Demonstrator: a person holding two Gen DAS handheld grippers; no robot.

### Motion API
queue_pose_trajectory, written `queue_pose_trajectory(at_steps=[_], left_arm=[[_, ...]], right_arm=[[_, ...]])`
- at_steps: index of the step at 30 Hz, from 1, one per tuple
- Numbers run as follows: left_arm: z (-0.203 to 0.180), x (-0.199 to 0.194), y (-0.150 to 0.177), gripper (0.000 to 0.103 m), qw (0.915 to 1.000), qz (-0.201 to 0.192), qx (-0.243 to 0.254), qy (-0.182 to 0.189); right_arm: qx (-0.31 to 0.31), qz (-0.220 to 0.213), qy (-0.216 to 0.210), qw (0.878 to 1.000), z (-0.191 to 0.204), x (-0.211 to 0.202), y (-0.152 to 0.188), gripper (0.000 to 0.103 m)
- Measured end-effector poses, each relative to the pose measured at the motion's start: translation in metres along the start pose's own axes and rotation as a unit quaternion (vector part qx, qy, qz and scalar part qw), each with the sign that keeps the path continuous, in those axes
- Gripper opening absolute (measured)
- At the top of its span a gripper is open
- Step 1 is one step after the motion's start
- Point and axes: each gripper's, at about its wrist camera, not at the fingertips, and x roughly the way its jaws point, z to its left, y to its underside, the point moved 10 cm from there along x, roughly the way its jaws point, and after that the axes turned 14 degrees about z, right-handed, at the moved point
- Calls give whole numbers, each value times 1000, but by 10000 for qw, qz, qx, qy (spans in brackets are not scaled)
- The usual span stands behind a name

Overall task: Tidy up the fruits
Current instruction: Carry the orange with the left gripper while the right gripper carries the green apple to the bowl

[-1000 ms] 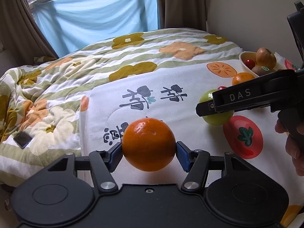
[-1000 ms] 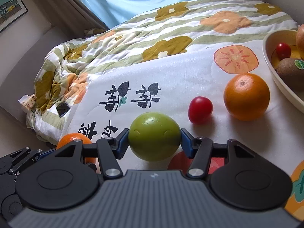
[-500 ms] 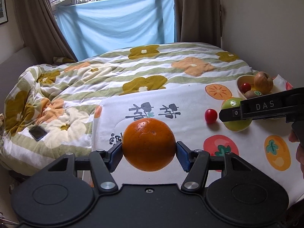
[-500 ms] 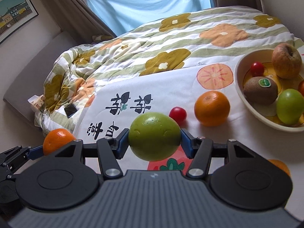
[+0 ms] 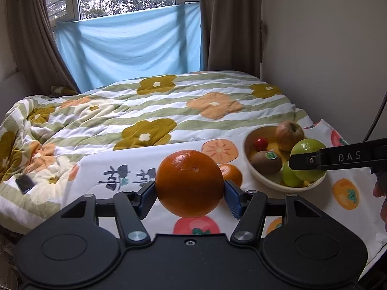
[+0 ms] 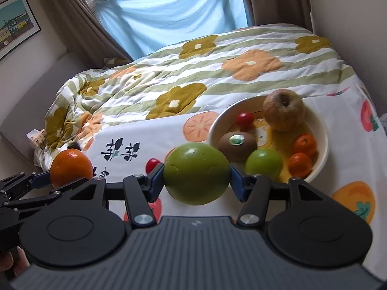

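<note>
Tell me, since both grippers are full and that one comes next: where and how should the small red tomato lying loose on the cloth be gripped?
Grip the small red tomato across its widest middle, coming straight down. It is round and lies alone on the flat cloth, so no side is better, and only the top is free. The bowl is apart from it, leaving room for both fingers. Close gently; it looks soft.

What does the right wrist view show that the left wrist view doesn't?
Right wrist only: two small oranges in the bowl, a small red tomato on the cloth, and a framed picture on the wall.

Left wrist only: an orange lying on the cloth, and a phone on the quilt.

Both: the bowl with kiwi and apple, the left gripper shut on the big orange, and the right gripper shut on the green fruit.
</note>
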Motion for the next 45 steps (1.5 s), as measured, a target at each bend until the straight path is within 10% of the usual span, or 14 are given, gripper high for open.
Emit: queue_pose_trajectory(at_steps=[16,33,38,45], left_arm=[[-125,74,-69,64,9973,28,522,510],[-167,151,-79,66,9929,717,601,733],[-158,136,-84,95,9957,392,600,580],[-131,121,-77,99,9975,330,388,500]], right_arm=[[220,-174,380,9989,-123,-7,-34,72],[478,-35,333,9983,-162,23,-40,72],[524,-75,340,9980,-164,23,-43,72],[471,-98,299,9984,-160,28,-52,72]])
